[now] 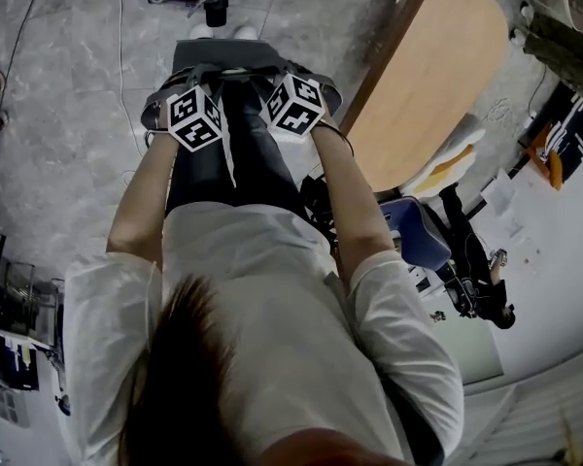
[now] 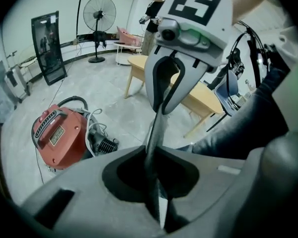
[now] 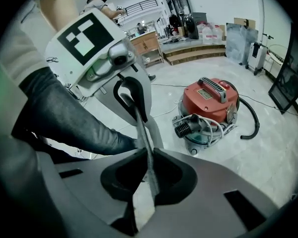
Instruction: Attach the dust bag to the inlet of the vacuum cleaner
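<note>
Step in hand: bag carried to the machine, not yet offered to it.

- Left claw (image 2: 156, 157): jaws closed on a thin grey sheet seen edge-on, taken to be the dust bag (image 2: 156, 133). The sheet runs up the middle of the left gripper view to the other tool.
- Right claw (image 3: 148, 157): clamped on the same sheet from the opposite side. The bag is stretched between the two claws and hangs in the air in front of the person's legs.
- Head view: both marker cubes sit close together at top centre, with the grey bag just above them in the frame.
- Vacuum cleaner (image 3: 208, 108): red body with a black handle, standing on the floor (image 1: 68, 115). It is right of centre in the right gripper view and at the top edge of the head view. A black hose (image 3: 251, 120) curls to its right. It is well apart from the bag, with no contact.
- Inlet: a dark ribbed opening shows low on the machine's near side, and I cannot tell whether that is it.

Judgement, next move: close the gap to the machine, find the inlet, turn the bag so its mouth faces the opening, then push it on squarely. Both grips need to hold so the thin edge does not slip or fold.
</note>
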`<state>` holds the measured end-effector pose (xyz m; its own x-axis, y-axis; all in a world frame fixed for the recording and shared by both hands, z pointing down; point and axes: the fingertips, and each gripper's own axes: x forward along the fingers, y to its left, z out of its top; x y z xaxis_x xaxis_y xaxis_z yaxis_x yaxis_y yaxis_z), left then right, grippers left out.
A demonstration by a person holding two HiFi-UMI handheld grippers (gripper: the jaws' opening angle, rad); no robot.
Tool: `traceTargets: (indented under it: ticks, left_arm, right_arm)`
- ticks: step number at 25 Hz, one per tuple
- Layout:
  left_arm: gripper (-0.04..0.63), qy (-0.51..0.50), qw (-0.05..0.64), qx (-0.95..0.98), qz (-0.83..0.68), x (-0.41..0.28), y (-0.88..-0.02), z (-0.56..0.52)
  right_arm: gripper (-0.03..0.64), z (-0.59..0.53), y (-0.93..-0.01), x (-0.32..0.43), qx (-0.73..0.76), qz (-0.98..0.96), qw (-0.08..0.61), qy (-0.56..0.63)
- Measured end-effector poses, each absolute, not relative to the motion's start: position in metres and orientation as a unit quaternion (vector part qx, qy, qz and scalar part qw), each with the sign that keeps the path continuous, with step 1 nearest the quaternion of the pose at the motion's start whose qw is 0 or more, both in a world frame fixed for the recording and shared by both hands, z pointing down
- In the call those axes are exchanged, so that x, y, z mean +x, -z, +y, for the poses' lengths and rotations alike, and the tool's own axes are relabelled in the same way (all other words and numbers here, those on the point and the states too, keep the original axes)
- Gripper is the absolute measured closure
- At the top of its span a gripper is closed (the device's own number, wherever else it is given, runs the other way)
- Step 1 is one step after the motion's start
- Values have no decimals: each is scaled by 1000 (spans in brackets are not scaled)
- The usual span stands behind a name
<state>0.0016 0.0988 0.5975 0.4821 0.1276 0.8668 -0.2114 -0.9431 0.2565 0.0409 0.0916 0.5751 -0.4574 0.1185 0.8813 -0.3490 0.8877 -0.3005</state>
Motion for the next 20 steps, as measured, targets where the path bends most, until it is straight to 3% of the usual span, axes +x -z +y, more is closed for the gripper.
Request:
traceTargets:
  ticks: [20]
  left_arm:
    - [554,-525,169,831,-72,-23,-701,49]
  right_arm:
    - [581,39,-675,17,104,-830,516,-184]
